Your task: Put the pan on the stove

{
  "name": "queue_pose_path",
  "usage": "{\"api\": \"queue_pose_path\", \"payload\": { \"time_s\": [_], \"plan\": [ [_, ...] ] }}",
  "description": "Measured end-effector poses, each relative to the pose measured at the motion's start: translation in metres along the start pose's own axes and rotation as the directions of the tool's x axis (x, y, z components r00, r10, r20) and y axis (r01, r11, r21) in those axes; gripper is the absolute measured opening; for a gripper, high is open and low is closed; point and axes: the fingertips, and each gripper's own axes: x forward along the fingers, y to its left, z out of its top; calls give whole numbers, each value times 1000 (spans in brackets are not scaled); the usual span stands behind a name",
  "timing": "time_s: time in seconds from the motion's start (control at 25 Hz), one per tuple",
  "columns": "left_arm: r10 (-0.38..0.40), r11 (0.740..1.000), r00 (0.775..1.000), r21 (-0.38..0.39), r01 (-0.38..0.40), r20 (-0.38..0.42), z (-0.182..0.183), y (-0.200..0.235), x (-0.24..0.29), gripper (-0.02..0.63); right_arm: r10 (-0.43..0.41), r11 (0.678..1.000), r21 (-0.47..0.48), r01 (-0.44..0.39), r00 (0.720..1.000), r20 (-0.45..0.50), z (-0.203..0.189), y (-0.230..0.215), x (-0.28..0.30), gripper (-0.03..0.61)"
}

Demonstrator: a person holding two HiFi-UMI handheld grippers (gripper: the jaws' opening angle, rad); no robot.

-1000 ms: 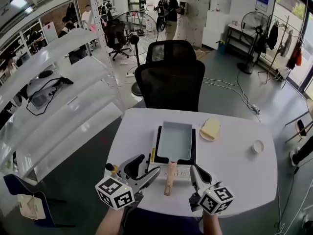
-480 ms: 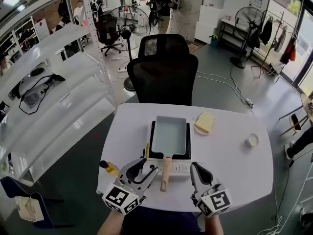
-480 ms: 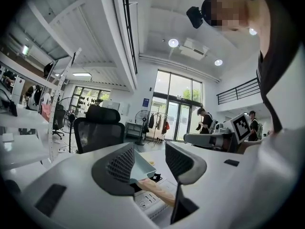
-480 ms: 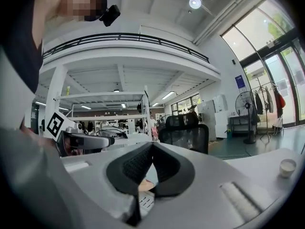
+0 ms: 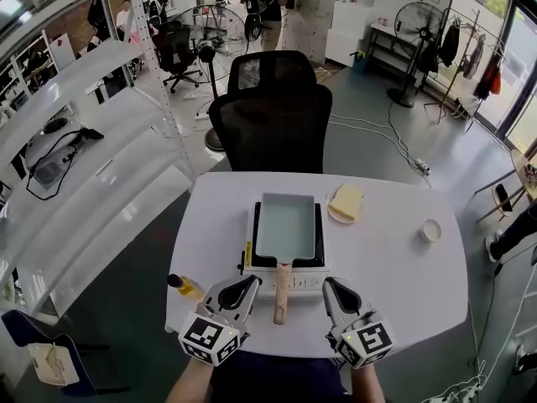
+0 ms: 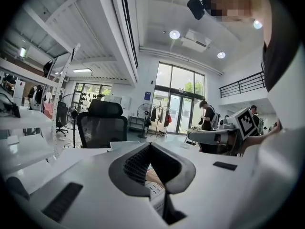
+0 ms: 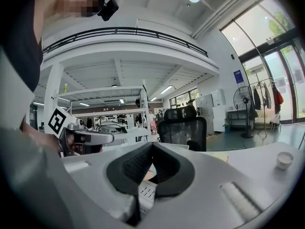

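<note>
A rectangular pale-blue pan (image 5: 286,223) sits on the black tabletop stove (image 5: 248,240) in the middle of the white table (image 5: 394,267). Its wooden handle (image 5: 282,293) points toward me, past the stove's white front. My left gripper (image 5: 249,282) hovers just left of the handle, jaws shut with nothing between them. My right gripper (image 5: 329,285) is just right of the handle, also shut and empty. In the left gripper view the left gripper (image 6: 150,146) shows its tips meeting. The right gripper (image 7: 152,145) looks the same in its own view.
A yellow slab on a small plate (image 5: 346,201) lies right of the stove, and a small white cup (image 5: 430,230) stands further right. A yellow bottle with a black cap (image 5: 183,285) is at the table's left edge. A black office chair (image 5: 270,124) stands behind the table and white shelves (image 5: 92,166) to the left.
My left gripper's jaws have gone from wide open to shut, empty. Both grippers stay either side of the handle; the pan has not moved on the stove.
</note>
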Motion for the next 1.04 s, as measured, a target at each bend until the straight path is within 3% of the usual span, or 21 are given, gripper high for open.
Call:
{"api": "queue_pose_path", "payload": {
  "time_s": [0.28, 1.04],
  "plan": [
    [12, 999, 1000, -49, -13, -17, -4, 5, 7, 9, -20, 1000, 11, 20, 1000, -14, -4, -2, 1, 1],
    [18, 999, 1000, -46, -19, -16, -4, 11, 13, 9, -21, 1000, 9, 21, 1000, -21, -2, -4, 6, 1]
  ]
}}
